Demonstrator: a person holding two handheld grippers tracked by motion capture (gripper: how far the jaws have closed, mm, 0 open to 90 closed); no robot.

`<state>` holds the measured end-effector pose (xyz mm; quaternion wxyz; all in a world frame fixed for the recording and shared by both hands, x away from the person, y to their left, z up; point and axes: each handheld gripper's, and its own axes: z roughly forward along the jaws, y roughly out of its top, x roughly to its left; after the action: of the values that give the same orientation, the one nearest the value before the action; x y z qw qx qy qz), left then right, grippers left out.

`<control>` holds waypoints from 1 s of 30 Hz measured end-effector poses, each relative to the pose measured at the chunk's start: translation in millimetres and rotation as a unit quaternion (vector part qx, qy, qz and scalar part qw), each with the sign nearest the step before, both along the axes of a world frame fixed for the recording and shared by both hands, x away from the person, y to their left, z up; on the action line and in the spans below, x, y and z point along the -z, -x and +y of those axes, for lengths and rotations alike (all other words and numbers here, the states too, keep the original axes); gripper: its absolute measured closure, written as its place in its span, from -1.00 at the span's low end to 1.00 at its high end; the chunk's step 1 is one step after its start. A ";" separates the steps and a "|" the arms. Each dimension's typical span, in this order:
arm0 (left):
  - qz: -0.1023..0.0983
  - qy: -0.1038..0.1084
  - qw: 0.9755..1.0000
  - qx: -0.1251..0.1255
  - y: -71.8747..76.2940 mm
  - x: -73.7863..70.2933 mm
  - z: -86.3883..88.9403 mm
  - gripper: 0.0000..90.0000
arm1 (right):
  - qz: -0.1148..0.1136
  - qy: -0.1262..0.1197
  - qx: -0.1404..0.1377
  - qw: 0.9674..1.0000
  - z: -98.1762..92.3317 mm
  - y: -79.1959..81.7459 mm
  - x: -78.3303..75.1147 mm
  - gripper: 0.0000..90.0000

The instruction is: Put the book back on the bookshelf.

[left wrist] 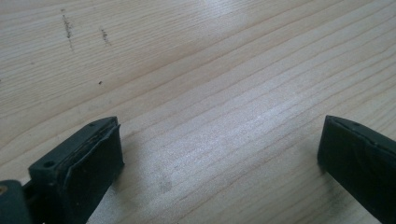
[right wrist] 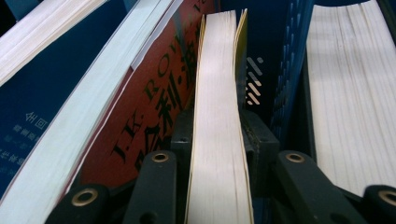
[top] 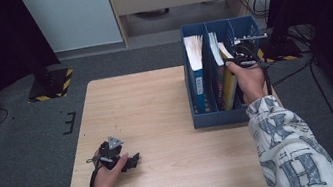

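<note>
Toward the far right corner of the pale wooden worktop stands a blue file box, divided into upright compartments that keep several books on edge with their page sides up. Using that box as the landmark: the person's right hand reaches over its right half, holding the right tool down into the compartment there. Seen from the right tool's own camera, its two black jaws stand narrow, one on each side of a slim yellow-covered book, and their pads press on its covers, so the book is gripped by its upper page edge. Just beside that book leans a red-covered book with dark lettering, and past the blue divider on the other side sits a thick block of white pages. Gripping from above likely suits the tight packing, since only the top edges are free to take hold of. Well away from the box, near the front left part of the worktop, the left hand rests with the left tool lying low; its jaws stand wide apart over bare wood with nothing between them, seemingly parked out of the way.
</note>
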<state>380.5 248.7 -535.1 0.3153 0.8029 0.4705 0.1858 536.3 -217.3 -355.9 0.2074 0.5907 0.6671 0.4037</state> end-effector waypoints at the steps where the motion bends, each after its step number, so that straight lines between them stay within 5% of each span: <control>1: 0.000 0.000 1.000 0.000 0.1 0.0 0.0 -1.00 | 0.002 0.000 0.000 1.000 0.4 0.5 -0.3 0.54; 23: 0.000 0.000 1.000 0.002 -0.2 0.0 -0.4 -1.00 | 0.005 0.018 -0.005 1.000 -0.5 2.9 -9.1 0.67; 30: 0.000 0.000 1.000 0.002 -0.4 -0.1 -0.3 -1.00 | -0.022 0.017 0.010 1.000 0.1 1.0 -13.2 0.67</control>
<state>380.8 248.3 -535.1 0.3153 0.8040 0.4689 0.1851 535.2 -217.1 -342.6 0.2359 0.5845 0.6632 0.4035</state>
